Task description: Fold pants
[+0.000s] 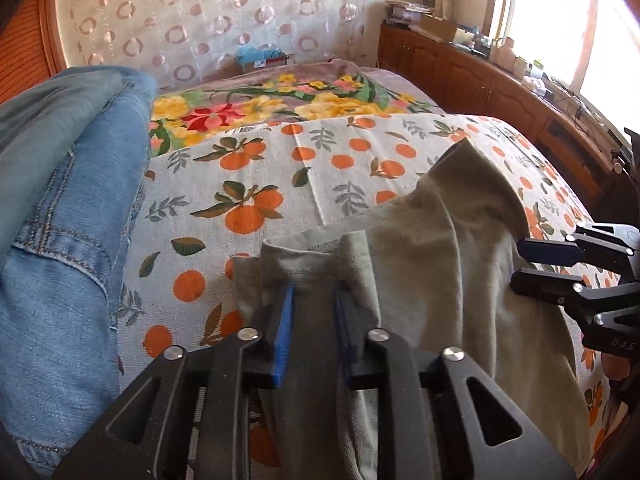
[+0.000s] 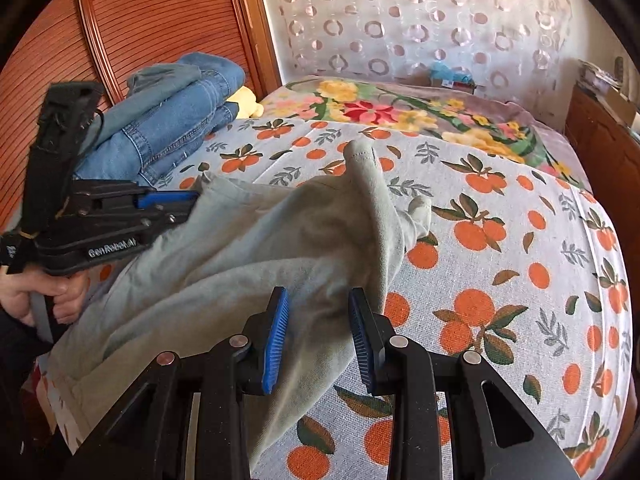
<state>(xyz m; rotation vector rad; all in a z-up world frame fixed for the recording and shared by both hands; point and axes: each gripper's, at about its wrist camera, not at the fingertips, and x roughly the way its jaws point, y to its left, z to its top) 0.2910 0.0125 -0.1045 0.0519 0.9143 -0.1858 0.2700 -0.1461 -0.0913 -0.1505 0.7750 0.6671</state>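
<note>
Left tongs (image 1: pixel 314 292) pinch the grey-green pants (image 1: pixel 420 248) at a hemmed edge, bunched on the bed (image 1: pixel 340 184); right view: right tongs (image 2: pixel 320 312) apparently grip another fold, so folding looks barely begun, nothing yet flat.

Pale grey-green pants (image 2: pixel 256 248) between the blue pads of the black right hand-held gripper (image 2: pixel 320 336). Under them, a white bedsheet (image 2: pixel 500 280) printed with oranges and green leaves. Beyond it, a blanket (image 2: pixel 400 112) in red, yellow and pink flowers. Left of the black left hand-held gripper (image 1: pixel 314 312), blue denim jeans (image 1: pixel 72 208). Behind, a cream curtain (image 2: pixel 400 20) with pink rings.
</note>
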